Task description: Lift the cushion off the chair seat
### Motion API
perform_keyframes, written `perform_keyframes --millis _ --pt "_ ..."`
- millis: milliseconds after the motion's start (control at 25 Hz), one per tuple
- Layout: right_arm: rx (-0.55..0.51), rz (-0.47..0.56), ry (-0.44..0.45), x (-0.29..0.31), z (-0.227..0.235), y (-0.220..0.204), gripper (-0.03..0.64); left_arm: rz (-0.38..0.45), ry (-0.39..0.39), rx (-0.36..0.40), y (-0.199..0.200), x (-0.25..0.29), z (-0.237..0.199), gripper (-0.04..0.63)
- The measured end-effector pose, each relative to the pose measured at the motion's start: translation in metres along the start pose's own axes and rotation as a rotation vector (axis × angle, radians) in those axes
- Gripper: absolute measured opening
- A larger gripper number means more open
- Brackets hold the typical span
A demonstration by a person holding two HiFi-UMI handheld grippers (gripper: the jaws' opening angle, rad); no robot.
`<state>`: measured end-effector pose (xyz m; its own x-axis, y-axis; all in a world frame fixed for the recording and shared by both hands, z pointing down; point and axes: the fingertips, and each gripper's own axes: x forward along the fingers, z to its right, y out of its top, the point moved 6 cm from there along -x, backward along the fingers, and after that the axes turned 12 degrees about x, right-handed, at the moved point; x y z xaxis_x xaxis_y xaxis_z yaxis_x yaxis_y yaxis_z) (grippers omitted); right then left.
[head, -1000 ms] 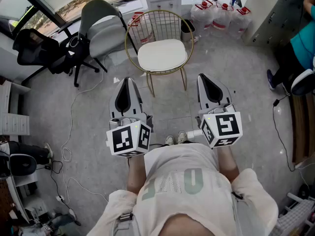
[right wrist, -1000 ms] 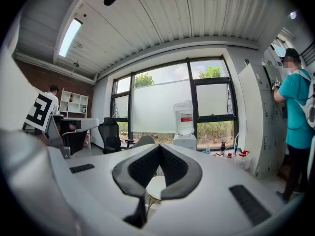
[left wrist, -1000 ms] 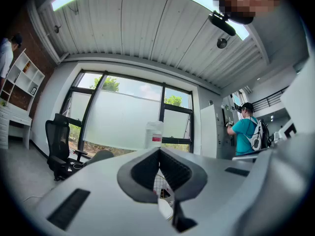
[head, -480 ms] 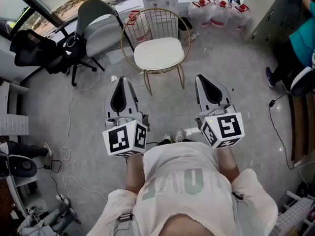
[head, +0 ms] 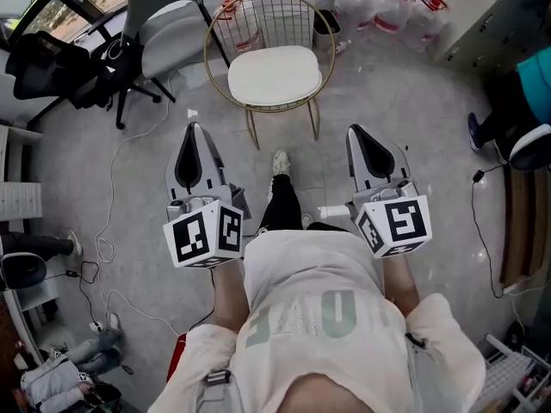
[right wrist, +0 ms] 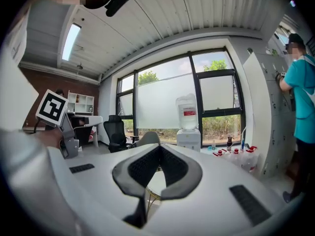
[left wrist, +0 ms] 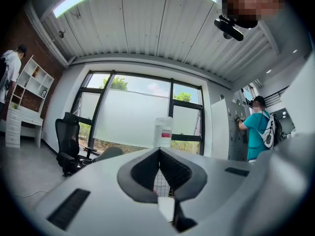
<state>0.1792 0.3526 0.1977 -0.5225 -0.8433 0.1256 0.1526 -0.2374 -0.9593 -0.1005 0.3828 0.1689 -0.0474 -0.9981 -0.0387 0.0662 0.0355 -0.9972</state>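
**A:** Hazards, left to right?

**B:** Left gripper (head: 193,129): jaws pressed together, nothing between them, well short of the chair. Unless they open first, they can only shove the cushion, not take it.
Cushion (head: 274,74): white, lying flat on the seat of the gold wire chair (head: 209,40), untouched. A pull from one edge alone would probably fold or drag it, and so light a frame might slide or tip.
Right gripper (head: 358,131): jaws likewise closed and empty, so the same fault applies.
From this height I cannot tell whether the cushion is tied to the seat. If it is, the chair would come up with it.

**A:** Surface and room?

**B:** Floor (head: 413,119): grey and smooth.
Loose cable (head: 104,249): on the floor at left, a possible snag for the feet.
Black office chair (head: 52,67): far left.
Grey chair (head: 168,33): just beside the wire chair.
Water bottles (head: 392,11): behind the wire chair, to the right.
Person in teal (head: 535,80): at the right edge, well apart.
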Motion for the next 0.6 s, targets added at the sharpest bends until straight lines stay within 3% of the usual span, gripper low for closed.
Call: perform_keyframes --millis 120,320,600 --pt "-0.003 -0.002 0.0 0.03 0.012 -0.005 0.016 0.043 0.006 -0.005 -0.006 0.025 -0.001 0.012" --pt "0.053 -0.062 -0.025 0.091 0.038 -0.019 0.017 0.043 -0.081 -0.004 -0.028 0.1 -0.002 0.012" --pt "0.09 -0.086 -0.051 0.218 0.084 0.018 0.017 -0.01 -0.122 -0.013 -0.042 0.236 -0.025 0.012"
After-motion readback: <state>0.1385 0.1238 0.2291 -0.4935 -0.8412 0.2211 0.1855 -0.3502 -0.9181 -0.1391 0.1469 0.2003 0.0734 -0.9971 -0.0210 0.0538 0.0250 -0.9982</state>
